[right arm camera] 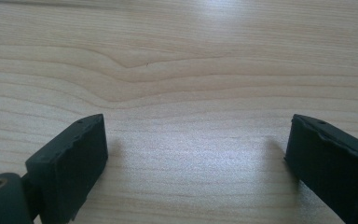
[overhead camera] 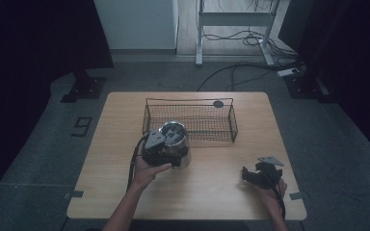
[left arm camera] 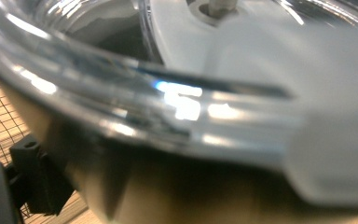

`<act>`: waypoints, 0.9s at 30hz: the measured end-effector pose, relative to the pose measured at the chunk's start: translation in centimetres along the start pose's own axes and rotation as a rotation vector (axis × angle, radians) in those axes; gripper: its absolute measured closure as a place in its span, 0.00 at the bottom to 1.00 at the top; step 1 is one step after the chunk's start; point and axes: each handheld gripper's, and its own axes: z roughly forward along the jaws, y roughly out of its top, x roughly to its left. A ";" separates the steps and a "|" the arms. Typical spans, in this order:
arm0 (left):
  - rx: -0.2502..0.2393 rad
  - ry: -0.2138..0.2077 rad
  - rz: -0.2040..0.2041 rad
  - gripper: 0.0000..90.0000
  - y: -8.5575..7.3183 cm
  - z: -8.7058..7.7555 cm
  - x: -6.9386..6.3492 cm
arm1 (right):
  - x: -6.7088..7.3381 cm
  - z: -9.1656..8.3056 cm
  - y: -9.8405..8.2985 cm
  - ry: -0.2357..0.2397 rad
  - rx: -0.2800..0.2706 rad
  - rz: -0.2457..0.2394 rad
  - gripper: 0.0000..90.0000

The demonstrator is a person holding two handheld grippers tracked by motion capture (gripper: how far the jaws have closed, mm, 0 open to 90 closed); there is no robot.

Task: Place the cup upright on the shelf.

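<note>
In the high view, a clear plastic jug with a metal blade hub inside was seen held by the left gripper at the near left corner of the wire basket, just in front of its rim. The jug appeared to be clamped by its rim, and whether its base touched the wooden table could not be told. The right gripper was seen well apart, near the table's right front, holding nothing. The step in hand was judged to be the carrying of the jug towards the basket; the next move would call for the jug to be raised over the near wire wall and lowered inside. A small dark disc was seen at the basket's far rim, away from that path.

In the left gripper view, the jug's thick transparent rim and a grey moulded part were seen very close, with one black jaw low at the left and basket mesh behind it. The jaws were judged to be closed on the jug.

In the right gripper view, the two black jaws were seen wide apart over bare wood grain, nothing between them.
</note>
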 end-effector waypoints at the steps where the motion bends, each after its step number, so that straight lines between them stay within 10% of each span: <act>1: 0.000 0.000 0.000 0.04 0.0 0.0 0.0 | 0.0 0.0 0.0 0.000 0.000 0.000 0.06; 27: -0.016 0.030 -0.011 0.04 2.3 -0.6 1.5 | 0.0 0.0 0.0 0.001 0.000 0.000 0.06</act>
